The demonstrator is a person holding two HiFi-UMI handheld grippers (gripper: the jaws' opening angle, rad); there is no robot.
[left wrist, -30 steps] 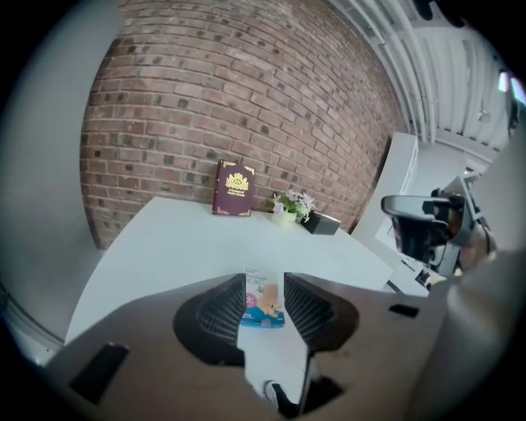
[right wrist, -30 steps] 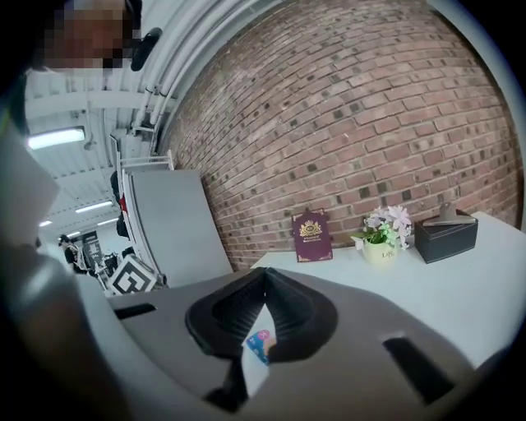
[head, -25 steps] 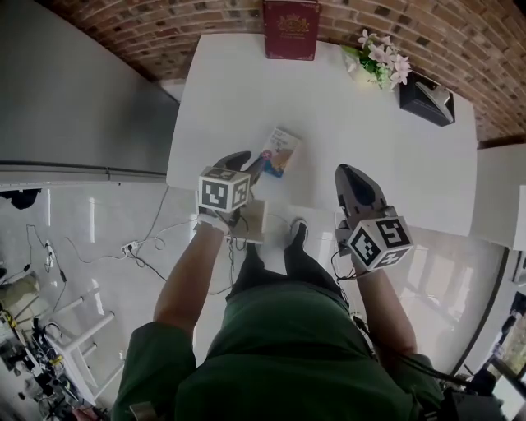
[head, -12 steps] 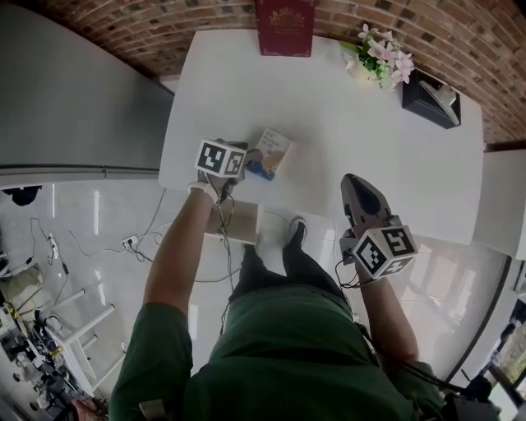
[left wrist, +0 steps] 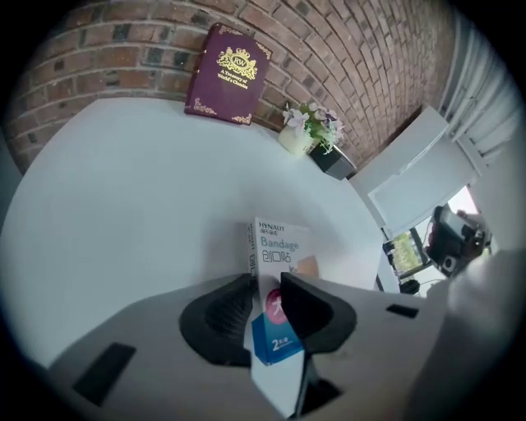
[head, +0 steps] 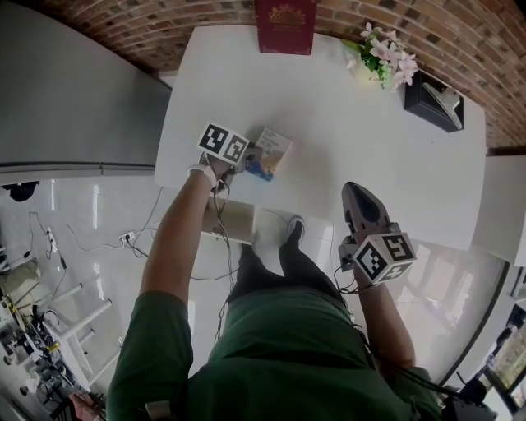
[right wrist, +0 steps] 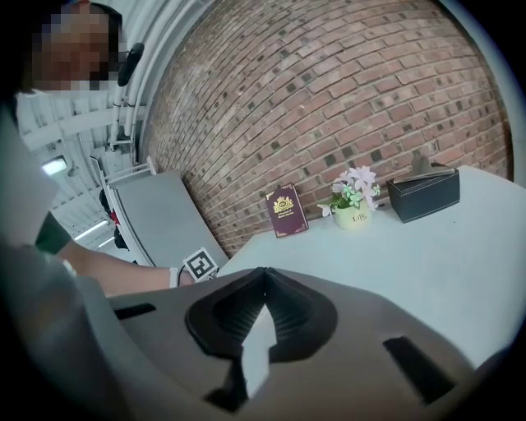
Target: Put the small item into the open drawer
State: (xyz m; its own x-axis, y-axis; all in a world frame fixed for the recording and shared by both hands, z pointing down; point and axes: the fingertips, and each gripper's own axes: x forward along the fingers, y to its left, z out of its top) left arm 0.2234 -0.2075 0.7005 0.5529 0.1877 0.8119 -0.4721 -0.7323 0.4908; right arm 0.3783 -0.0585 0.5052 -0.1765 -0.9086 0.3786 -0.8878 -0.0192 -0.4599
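**Left gripper on bandage box, right gripper idle**

Head view: the left gripper point(head: 247, 158) is down on the white bench point(head: 345, 123) near its front-left corner. The bandage box point(head: 271, 153) lies at its 3 o'clock, with its near end between the jaws. The open drawer point(head: 237, 222) juts from the bench's front edge at the gripper's 6 o'clock, partly behind the forearm. The right gripper point(head: 353, 189) hangs over the front edge at 4 o'clock of the box, well apart from it. Along the far edge are a red book point(head: 285, 15) at 12 o'clock, a flower pot point(head: 382, 59) at 1 and a black box point(head: 433, 100) at 2.

Left gripper view: the jaws have just been closing. Both pads now sit against the bandage box point(left wrist: 283, 245), clamped on its near end. Print reads "Bandage". The box's far end points to 12 o'clock and its underside looks to be on the bench, though I can't confirm it. The book point(left wrist: 228, 74) is at 11 and the flower pot point(left wrist: 306, 130) at 1.

Right gripper view: the jaws are fully together with nothing between them. The left gripper's marker cube point(right wrist: 200, 265) shows at 9 o'clock. The book point(right wrist: 285, 210), flower pot point(right wrist: 352, 199) and black box point(right wrist: 423, 193) line the brick wall from 12 to 2.
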